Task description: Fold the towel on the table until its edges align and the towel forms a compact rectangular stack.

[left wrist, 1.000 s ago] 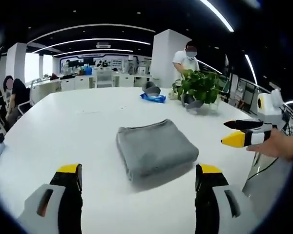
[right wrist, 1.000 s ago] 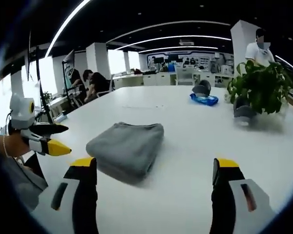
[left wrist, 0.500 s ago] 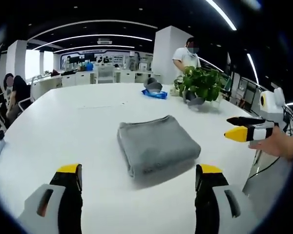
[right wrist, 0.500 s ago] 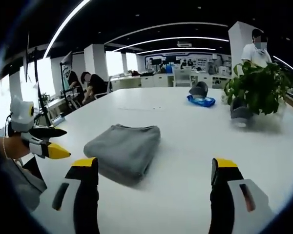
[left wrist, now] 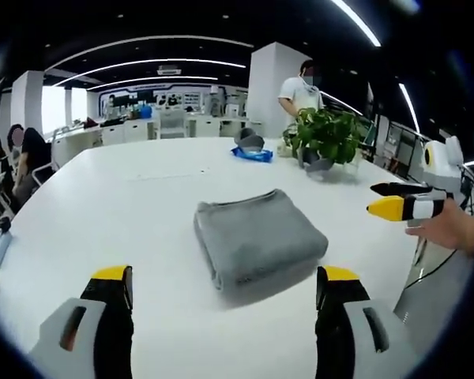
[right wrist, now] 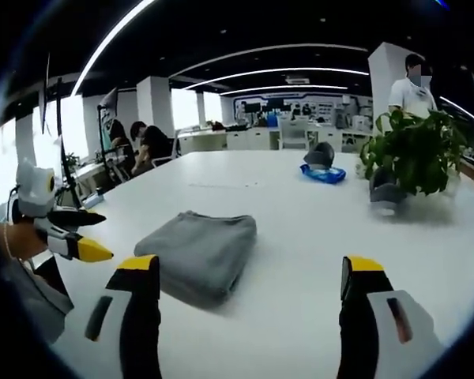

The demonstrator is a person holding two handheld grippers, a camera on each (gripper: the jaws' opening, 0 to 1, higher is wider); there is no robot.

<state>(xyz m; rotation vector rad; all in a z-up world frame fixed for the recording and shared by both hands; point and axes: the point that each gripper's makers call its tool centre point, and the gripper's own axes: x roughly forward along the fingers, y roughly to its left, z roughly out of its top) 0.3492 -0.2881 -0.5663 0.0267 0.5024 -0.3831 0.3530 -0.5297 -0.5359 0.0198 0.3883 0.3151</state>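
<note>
A grey towel [left wrist: 257, 240] lies folded into a compact rectangular stack on the white table [left wrist: 126, 205]. My left gripper [left wrist: 223, 304] hovers open in front of it, off the cloth, jaws wide apart and empty. In the right gripper view the same towel [right wrist: 197, 253] sits left of centre, and my right gripper [right wrist: 249, 300] is open and empty, just short of it. The right gripper [left wrist: 401, 199] enters the left gripper view at the far right, held by a hand. The left gripper [right wrist: 67, 235] appears at the left of the right gripper view.
A potted green plant [left wrist: 325, 138] stands at the table's far right. A blue packet with a dark object [left wrist: 249, 150] lies beyond the towel. A person in white [left wrist: 299, 91] stands behind the plant. Seated people [left wrist: 28, 150] are at the left.
Both views have shifted slightly as the hands drift; the towel stays folded and untouched. Both grippers remain open and away from the cloth.
</note>
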